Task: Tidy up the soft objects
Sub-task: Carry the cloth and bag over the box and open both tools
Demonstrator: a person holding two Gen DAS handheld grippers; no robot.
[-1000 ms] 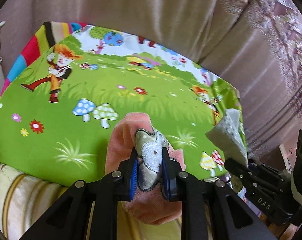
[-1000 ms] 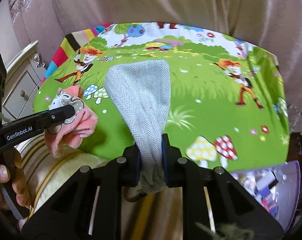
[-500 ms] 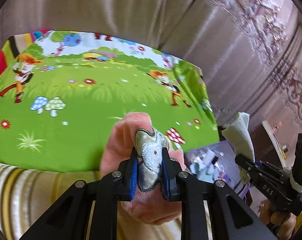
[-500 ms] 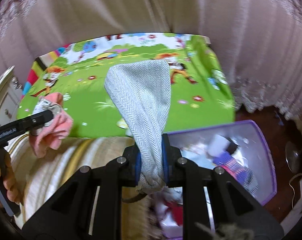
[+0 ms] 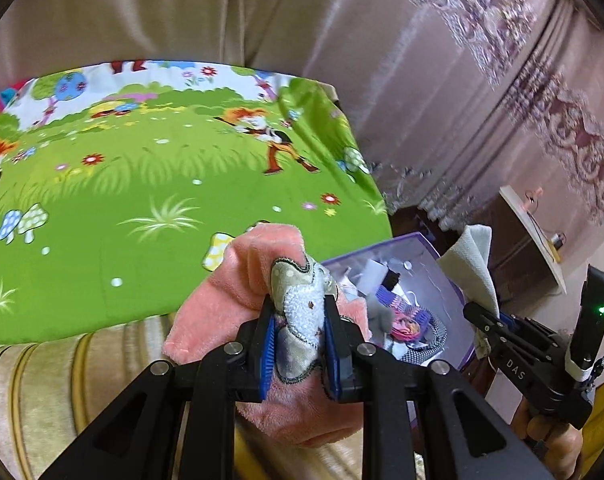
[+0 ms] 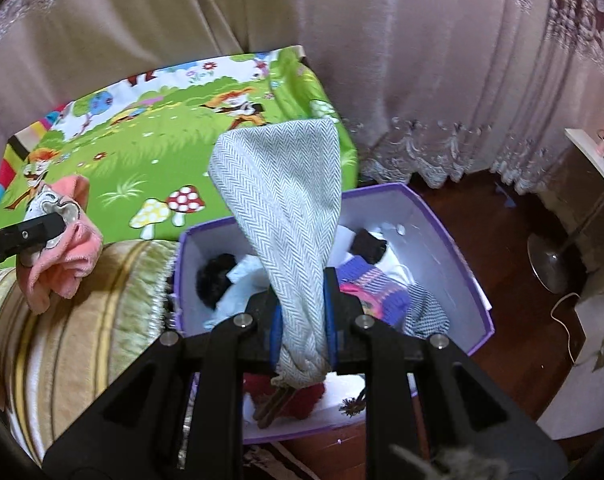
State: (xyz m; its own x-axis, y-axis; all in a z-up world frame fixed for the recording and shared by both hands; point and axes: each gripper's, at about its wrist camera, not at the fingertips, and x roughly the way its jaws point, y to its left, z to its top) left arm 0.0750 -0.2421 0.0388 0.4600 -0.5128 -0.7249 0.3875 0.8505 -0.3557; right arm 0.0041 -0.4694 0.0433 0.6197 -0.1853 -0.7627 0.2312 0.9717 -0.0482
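Both my hands have swung off the bed, and the purple box (image 6: 454, 240) that was barely in sight a second ago now sits right under my right hand-held gripper (image 6: 302, 332). Its jaws are pinched tight on the grey herringbone cloth (image 6: 281, 208), which stands up ahead of the fingertips in a broad fold, directly over the box. Below and ahead of it in the box I see a striped purple knit (image 6: 376, 280), something black and fuzzy (image 6: 215, 276) to the left, a dark piece (image 6: 368, 246) further ahead, and a red item (image 6: 297, 398) nearest me.

My left hand-held gripper (image 5: 299, 340) is clamped just as firmly on the pink towel (image 5: 229, 300), the pads squeezing its grey-and-white appliqué patch (image 5: 302, 308); the rest of the towel droops below the fingers. It hangs over the striped beige edge of the bed (image 5: 61, 372), with the green cartoon sheet (image 5: 141, 200) ahead and to the left, and the box just to the right of it. Curtains (image 6: 382, 40) fill the background beyond both.
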